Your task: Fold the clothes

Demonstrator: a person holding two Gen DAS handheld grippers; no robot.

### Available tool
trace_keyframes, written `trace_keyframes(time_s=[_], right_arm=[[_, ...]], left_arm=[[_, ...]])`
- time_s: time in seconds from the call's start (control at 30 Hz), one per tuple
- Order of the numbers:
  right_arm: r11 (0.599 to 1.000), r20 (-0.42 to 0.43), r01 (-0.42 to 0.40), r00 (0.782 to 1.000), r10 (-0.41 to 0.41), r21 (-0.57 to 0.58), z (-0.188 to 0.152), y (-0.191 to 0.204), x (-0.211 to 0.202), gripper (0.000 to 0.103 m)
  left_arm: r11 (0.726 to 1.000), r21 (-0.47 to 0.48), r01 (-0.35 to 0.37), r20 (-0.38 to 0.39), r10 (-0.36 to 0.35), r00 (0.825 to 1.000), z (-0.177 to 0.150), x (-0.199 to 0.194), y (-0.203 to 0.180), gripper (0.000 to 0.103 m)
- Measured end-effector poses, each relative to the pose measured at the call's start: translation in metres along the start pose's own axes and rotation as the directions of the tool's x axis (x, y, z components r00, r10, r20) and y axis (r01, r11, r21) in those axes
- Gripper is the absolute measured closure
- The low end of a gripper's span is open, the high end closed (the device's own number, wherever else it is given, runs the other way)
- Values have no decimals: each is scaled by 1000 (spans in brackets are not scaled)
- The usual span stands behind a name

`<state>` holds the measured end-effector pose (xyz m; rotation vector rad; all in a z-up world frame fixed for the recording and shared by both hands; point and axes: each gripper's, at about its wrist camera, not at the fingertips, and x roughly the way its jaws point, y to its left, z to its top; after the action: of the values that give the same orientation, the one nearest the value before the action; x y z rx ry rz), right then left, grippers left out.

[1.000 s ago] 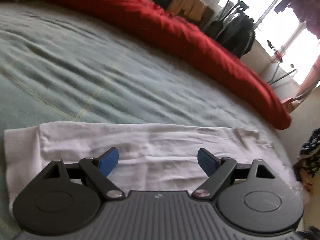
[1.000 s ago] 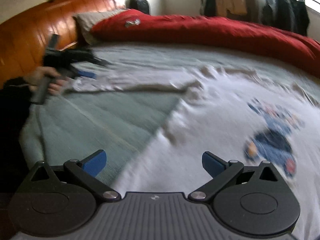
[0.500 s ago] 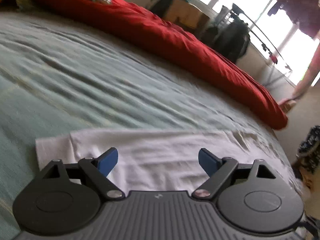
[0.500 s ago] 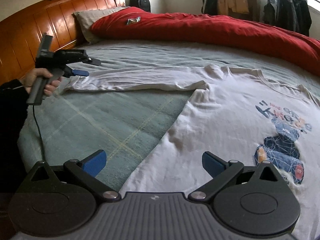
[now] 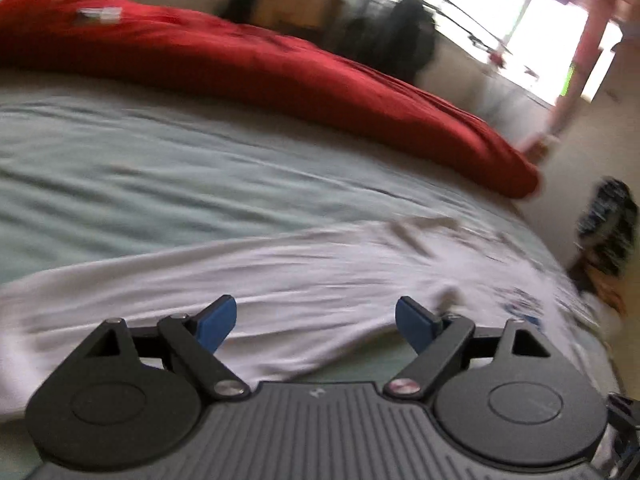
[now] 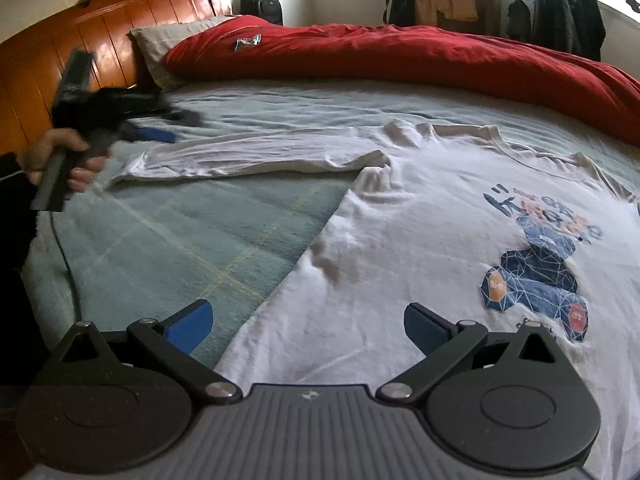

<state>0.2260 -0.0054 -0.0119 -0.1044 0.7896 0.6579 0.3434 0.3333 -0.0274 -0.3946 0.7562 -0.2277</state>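
A white long-sleeved T-shirt (image 6: 420, 216) with a blue graphic print lies flat, front up, on the grey-green bed sheet (image 6: 192, 232). Its sleeve (image 6: 248, 156) stretches out to the left. My right gripper (image 6: 308, 324) stands open low over the shirt's side edge, holding nothing. In the right wrist view a hand holds my left gripper (image 6: 168, 126), blurred, just above the sleeve's cuff end. The left wrist view is blurred: my left gripper (image 5: 316, 320) is open over the white sleeve (image 5: 248, 280), nothing between its blue pads.
A red duvet (image 6: 420, 56) runs along the far side of the bed, with a grey pillow (image 6: 160, 44) and wooden headboard (image 6: 100, 40) at the left. Bags and hanging clothes (image 6: 560, 12) stand by the window beyond. A cable (image 6: 68, 264) trails from the left gripper.
The left gripper has swung right along the sleeve, toward the shirt's body; its view is now motion-blurred. The right gripper has barely moved. Both stay open.
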Motion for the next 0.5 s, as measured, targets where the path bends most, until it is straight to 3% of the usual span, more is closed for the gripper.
trace_keyframes(time_s=[0.17, 0.33, 0.5], right_arm=[[1000, 9, 23, 1000, -23, 0, -3, -5, -12, 0], [998, 11, 54, 998, -54, 25, -10, -17, -23, 0], [995, 0, 75, 997, -75, 64, -17, -33, -25, 0]], left_arm=[[988, 43, 148, -62, -146, 987, 4, 60, -60, 17], [987, -12, 161, -111, -161, 981, -8, 100, -70, 17], [982, 50, 182, -140, -174, 975, -18, 81, -67, 17]])
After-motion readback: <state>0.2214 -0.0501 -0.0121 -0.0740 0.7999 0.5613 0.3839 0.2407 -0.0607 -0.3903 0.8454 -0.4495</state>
